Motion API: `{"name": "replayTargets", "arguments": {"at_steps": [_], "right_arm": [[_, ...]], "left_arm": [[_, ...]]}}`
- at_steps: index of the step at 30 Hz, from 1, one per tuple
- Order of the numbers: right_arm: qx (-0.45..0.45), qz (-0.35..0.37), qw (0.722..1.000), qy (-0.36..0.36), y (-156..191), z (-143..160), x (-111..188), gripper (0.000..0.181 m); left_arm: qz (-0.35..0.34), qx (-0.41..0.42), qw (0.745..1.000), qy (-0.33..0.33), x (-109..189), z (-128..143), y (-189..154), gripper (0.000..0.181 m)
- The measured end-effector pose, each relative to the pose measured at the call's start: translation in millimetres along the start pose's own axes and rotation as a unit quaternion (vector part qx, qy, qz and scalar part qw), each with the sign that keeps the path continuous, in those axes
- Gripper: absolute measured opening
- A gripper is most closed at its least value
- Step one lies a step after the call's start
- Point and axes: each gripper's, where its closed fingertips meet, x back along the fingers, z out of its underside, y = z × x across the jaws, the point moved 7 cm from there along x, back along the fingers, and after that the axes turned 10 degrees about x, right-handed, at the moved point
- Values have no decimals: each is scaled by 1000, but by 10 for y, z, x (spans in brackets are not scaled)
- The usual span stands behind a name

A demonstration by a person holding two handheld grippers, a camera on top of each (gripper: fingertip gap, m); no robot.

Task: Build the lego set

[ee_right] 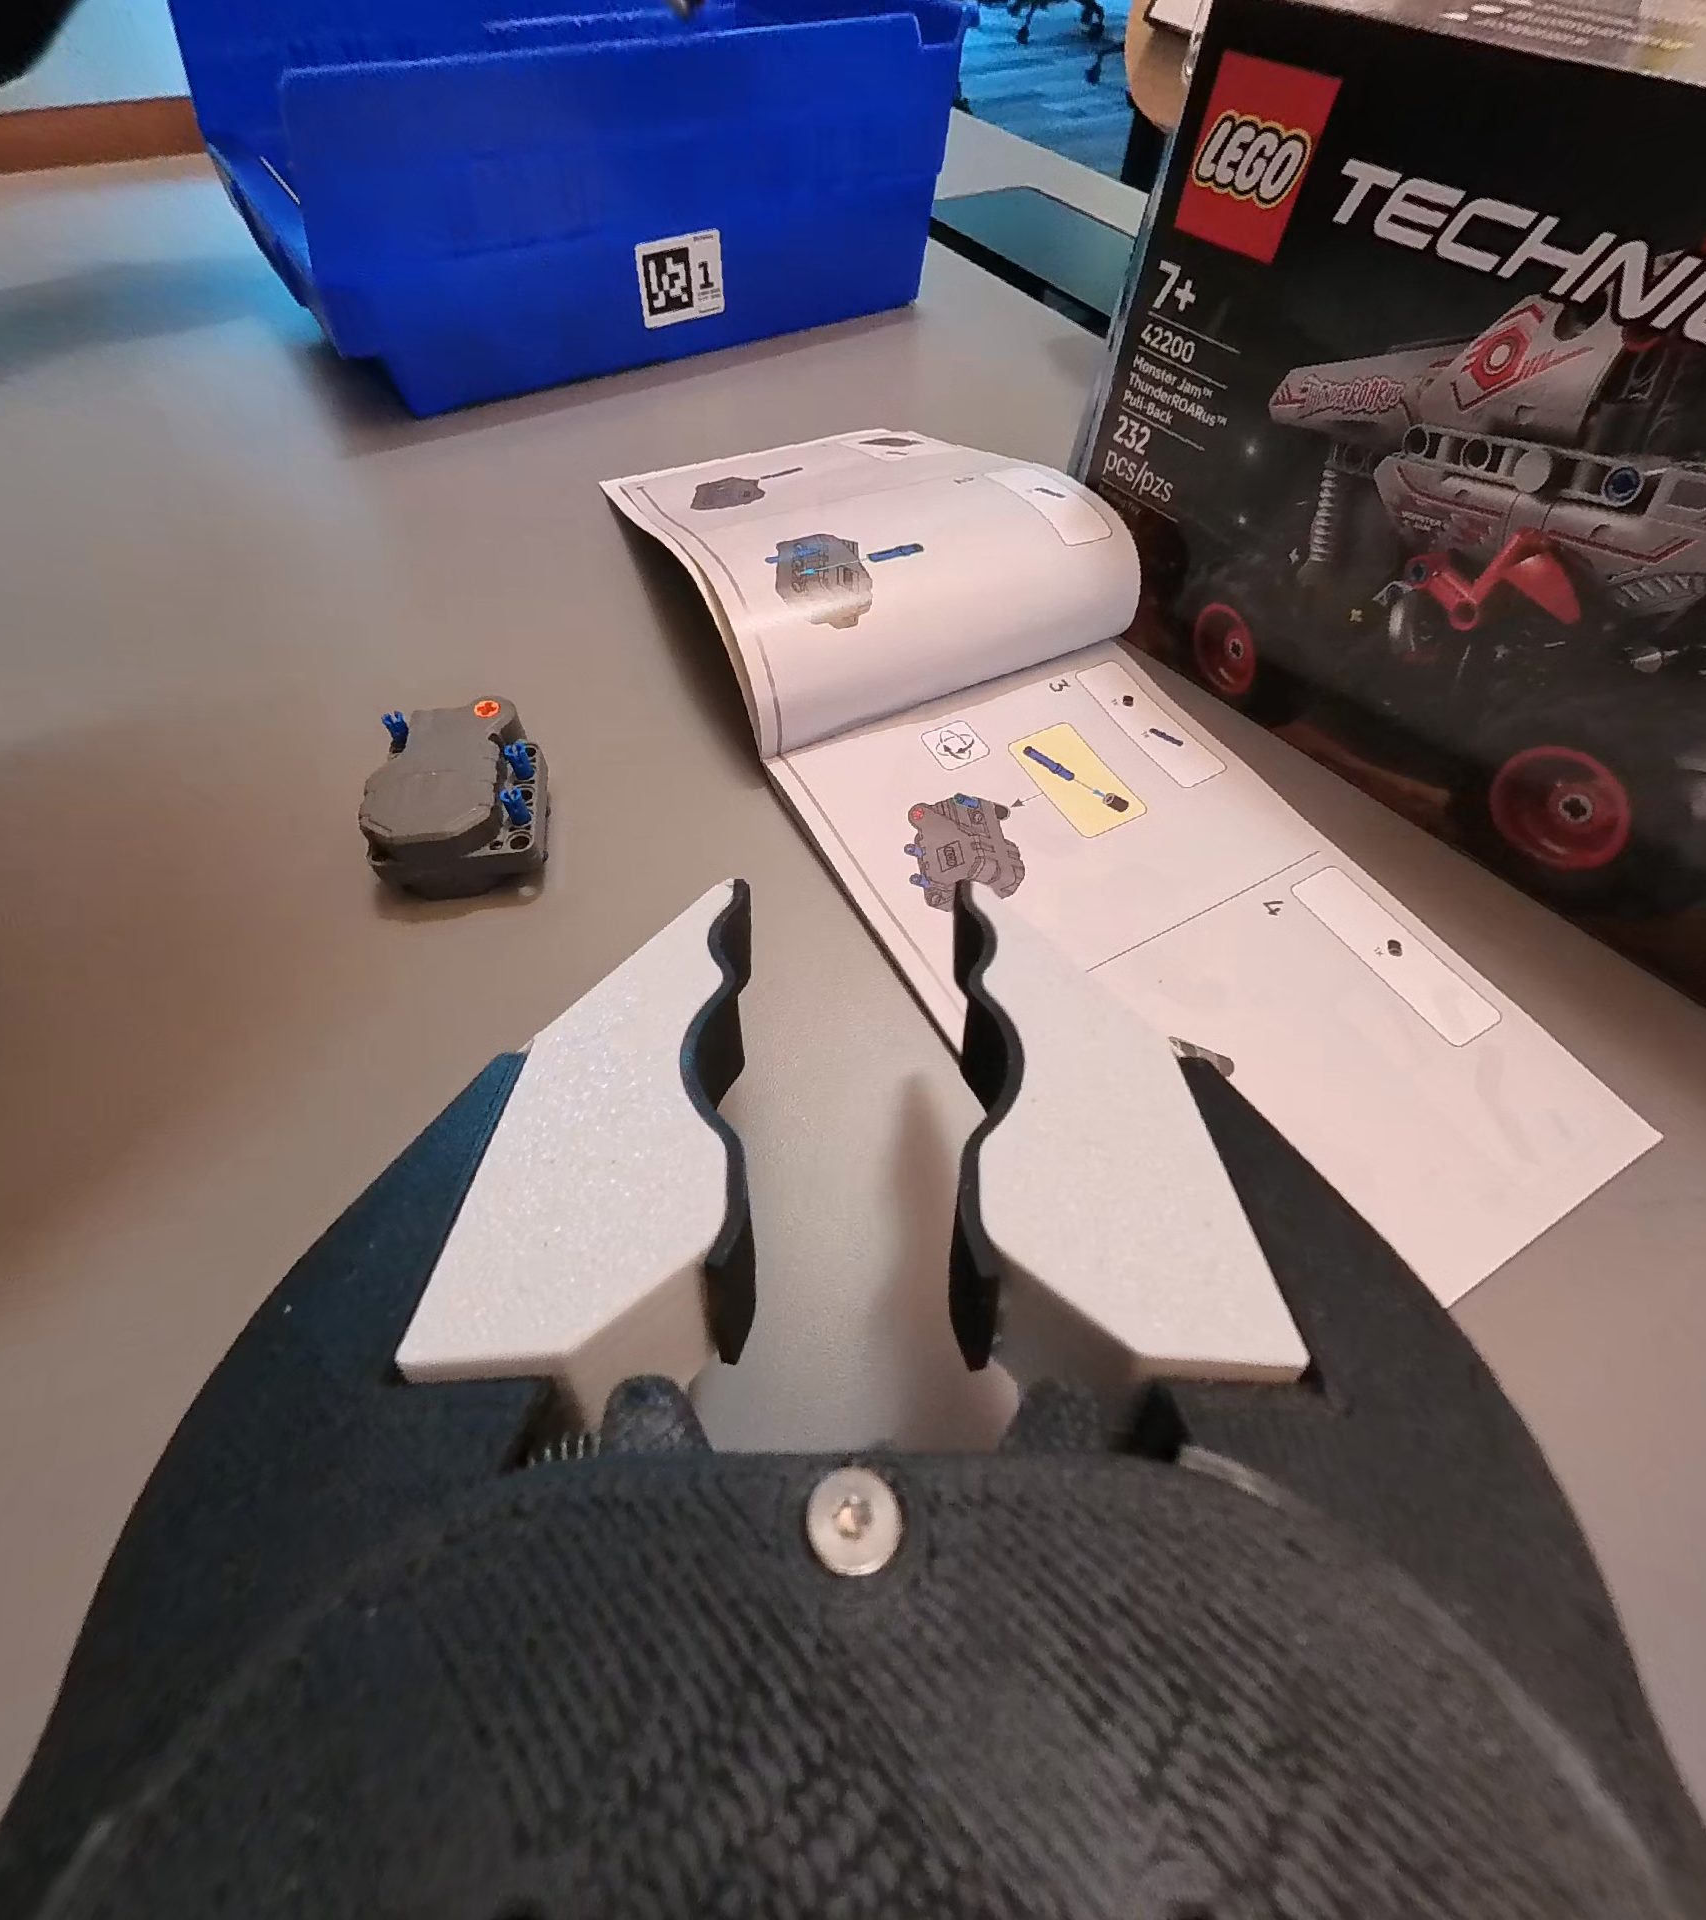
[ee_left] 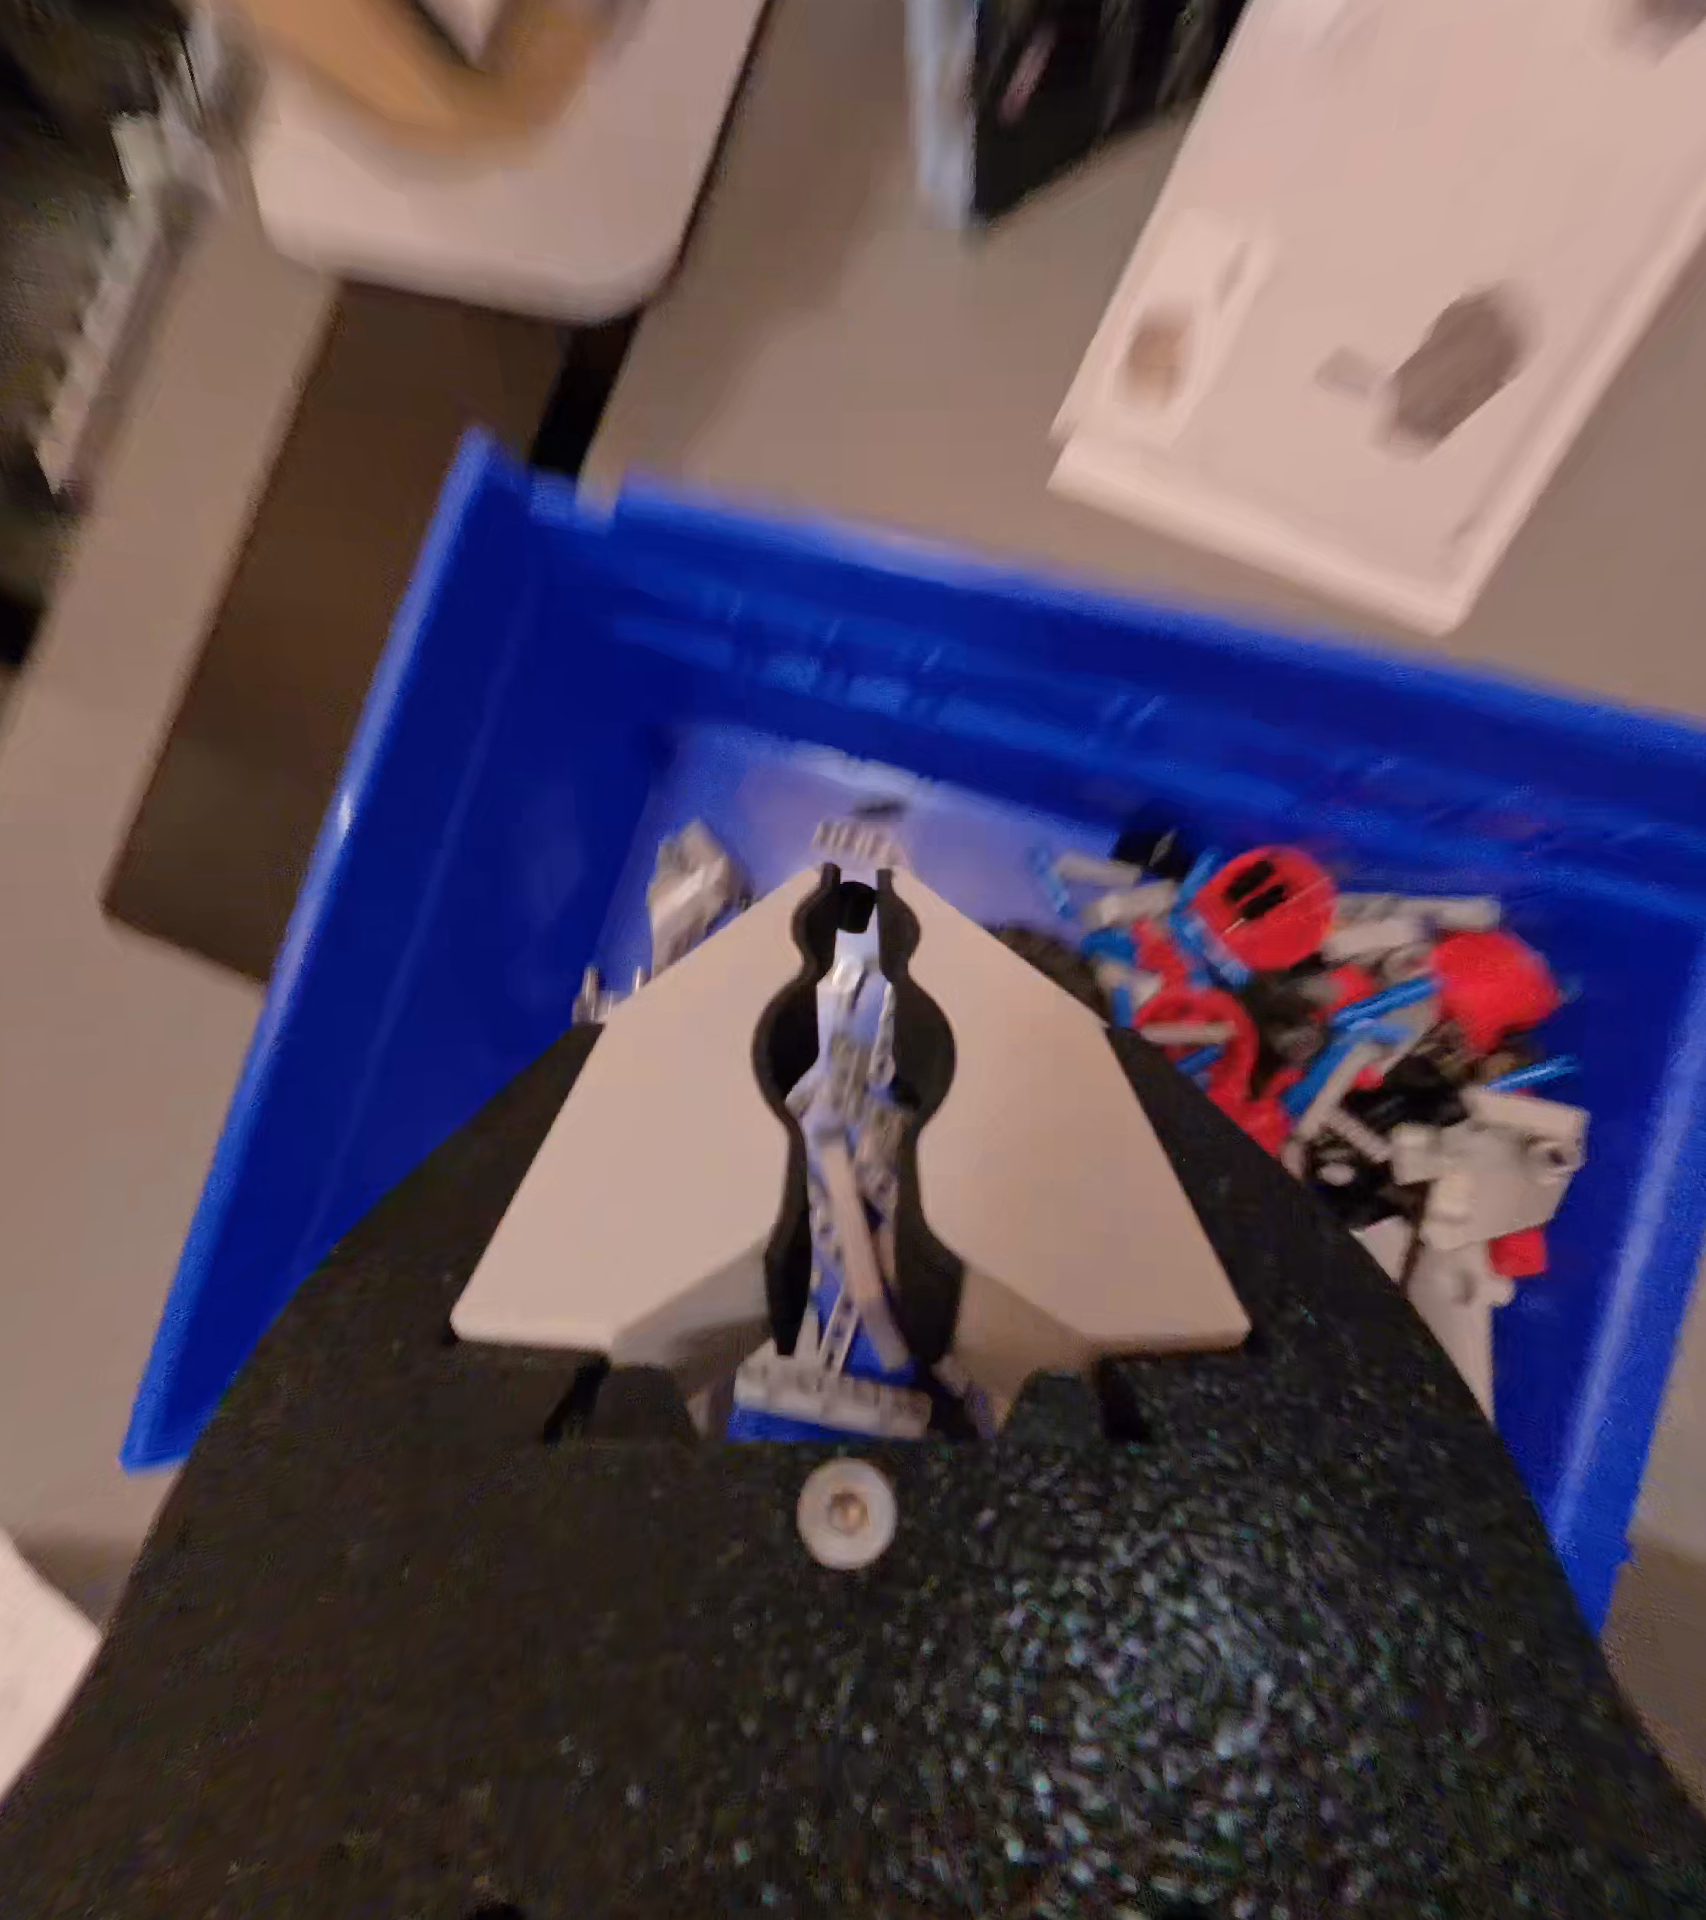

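Over the blue bin (ee_left: 537, 831), left hand-held gripper (ee_left: 854, 883) pinching small black piece (ee_left: 854, 912), right hand-held gripper (ee_right: 851, 902) parted, empty

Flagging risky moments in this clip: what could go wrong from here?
1. The left tongs pinch only a tiny black piece at their tips above the blue bin; it may slip back among the loose parts.
2. The left view is blurred, suggesting fast motion.
3. The grey assembly lies unheld; pressing could slide it.
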Motion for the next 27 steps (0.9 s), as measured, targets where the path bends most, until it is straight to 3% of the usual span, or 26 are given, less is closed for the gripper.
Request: {"name": "replayTargets", "arguments": {"at_steps": [3, 7, 12, 15, 18, 21, 27], "right_arm": [[-10, -2, 1000, -8, -17, -4, 15, 40], [-34, 8, 999, -40, -62, -28, 83, 42], [-112, 4, 976, -187, -84, -209, 193, 35], [-129, -40, 954, -266, 22, -454, 194, 35], [-121, -126, 946, -274, 296, -657, 113, 35], [-143, -202, 920, -304, 585, -786, 107, 30], [-210, -253, 887, -323, 713, -659, 99, 23]], "left_arm": [[23, -99, 986, -131, 247, -310, -428, 4], [56, -183, 944, -267, 477, -653, -1040, 4], [105, -206, 901, -366, 512, -956, -1693, 4], [129, -209, 885, -396, 366, -1116, -2112, 4], [154, -221, 872, -408, 58, -1231, -2587, 4], [186, -232, 865, -404, -337, -1263, -2979, 4], [239, -193, 853, -422, -837, -1332, -3228, 4]]}}
